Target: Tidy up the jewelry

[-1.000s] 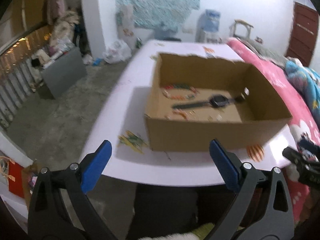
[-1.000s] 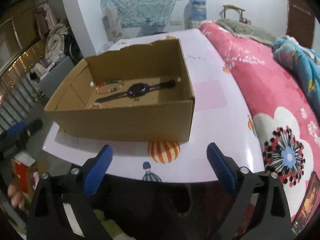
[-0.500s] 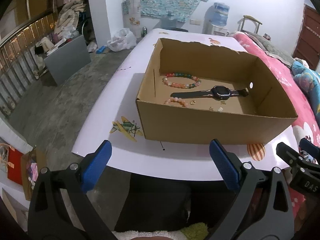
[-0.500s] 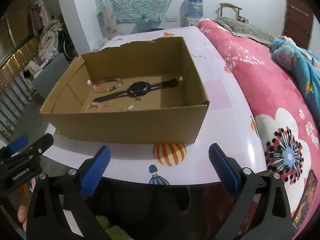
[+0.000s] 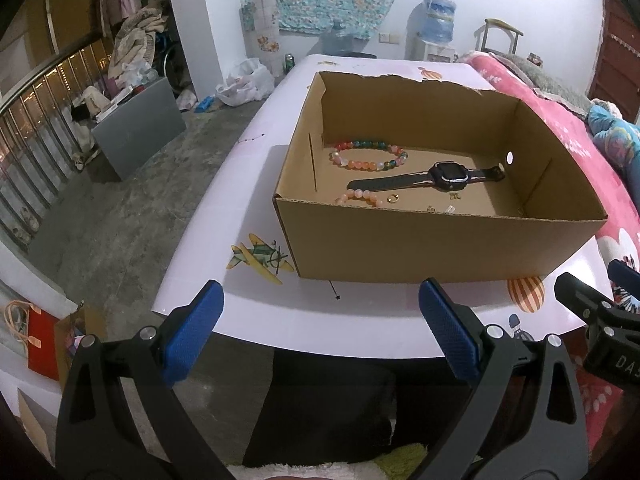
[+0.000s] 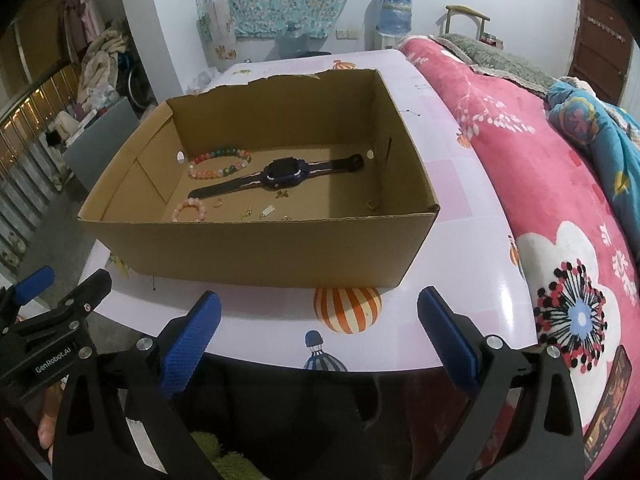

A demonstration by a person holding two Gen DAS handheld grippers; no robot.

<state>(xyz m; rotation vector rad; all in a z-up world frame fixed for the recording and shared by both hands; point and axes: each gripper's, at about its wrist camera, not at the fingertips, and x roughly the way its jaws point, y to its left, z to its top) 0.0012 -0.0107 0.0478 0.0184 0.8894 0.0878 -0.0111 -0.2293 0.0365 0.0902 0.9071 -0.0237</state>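
- The surface (image 5: 240, 184), pale with cartoon prints, carries an open cardboard box (image 5: 440, 248); a pink flowered blanket (image 6: 560, 184) lies along the box's right side.
- The box stands near the surface's front edge, with a striped balloon print (image 6: 347, 310) showing just in front of its near wall.
- The left gripper (image 5: 320, 332) hovers in front of the box, short of the surface edge, its blue pads spread wide and holding nothing.
- The right gripper (image 6: 318, 334) sits likewise in front of the box, jaws wide apart and empty.
- A dark watch (image 5: 428, 179) lies flat across the middle of the box floor, strap stretched out.
- A multicoloured bead bracelet (image 5: 368, 156) rests behind the watch, toward the box's back left corner.
- A smaller pink bead bracelet (image 6: 189, 209) lies in front of the watch, by the near wall.
- A gold ring (image 5: 393, 199) and a few tiny pieces (image 6: 267, 211), too small to identify, are scattered just in front of the watch.
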